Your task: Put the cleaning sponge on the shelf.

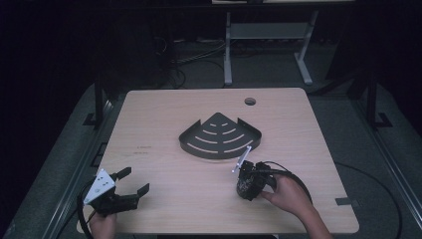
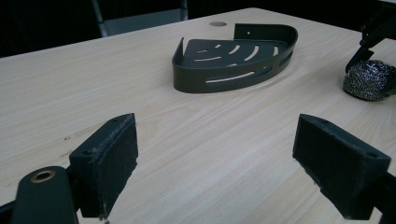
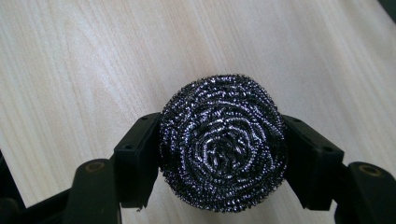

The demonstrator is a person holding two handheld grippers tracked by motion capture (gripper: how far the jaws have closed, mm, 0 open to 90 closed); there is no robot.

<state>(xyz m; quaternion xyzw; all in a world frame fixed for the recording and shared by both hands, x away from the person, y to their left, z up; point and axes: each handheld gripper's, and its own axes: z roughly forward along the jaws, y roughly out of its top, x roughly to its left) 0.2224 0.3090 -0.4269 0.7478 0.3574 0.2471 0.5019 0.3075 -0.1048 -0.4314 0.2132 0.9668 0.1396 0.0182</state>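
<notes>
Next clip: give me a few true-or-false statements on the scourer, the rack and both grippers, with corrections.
1. The right gripper is shut on the scourer. True.
2. The scourer lies inside the rack. False: it is on the table, in front of the rack.
3. The left gripper is open with nothing between its jaws. True.
4. The rack is upside down. False: it sits with its slotted floor down and its rim up.

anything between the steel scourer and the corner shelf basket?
Nothing: bare wooden tabletop separates the steel wool scourer from the black corner shelf basket, clearest in the left gripper view.
</notes>
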